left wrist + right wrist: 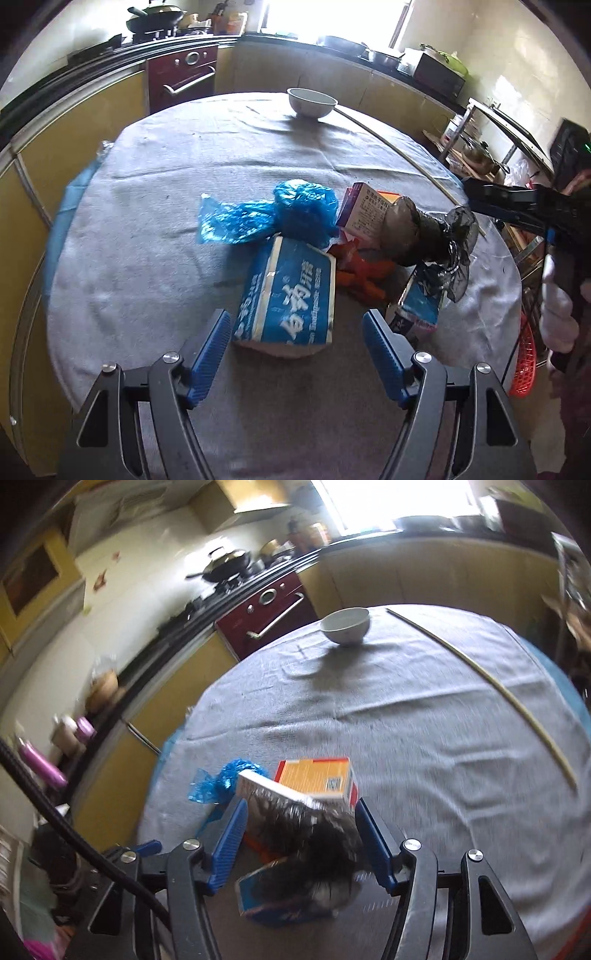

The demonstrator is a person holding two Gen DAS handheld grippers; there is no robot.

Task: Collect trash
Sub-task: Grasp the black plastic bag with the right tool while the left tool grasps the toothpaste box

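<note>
A pile of trash lies on the round grey-clothed table [166, 177]. A blue toothpaste box [288, 299] lies just ahead of my left gripper [295, 328], which is open and empty. Behind it are a crumpled blue plastic bag [269, 214], a white and purple carton [364, 214], orange wrappers [358, 269] and a small blue box [417, 299]. A grey-black plastic-wrapped roll [417, 232] lies across the pile. In the right wrist view this roll [299, 827] sits between the pads of my right gripper [299, 819], which looks open around it. An orange box [317, 775] lies beyond.
A white bowl [312, 101] stands at the table's far edge, also in the right wrist view [345, 624]. A thin stick [491, 686] lies across the right side. Kitchen counters, a dark red oven [181, 79] and a red basket [524, 362] surround the table.
</note>
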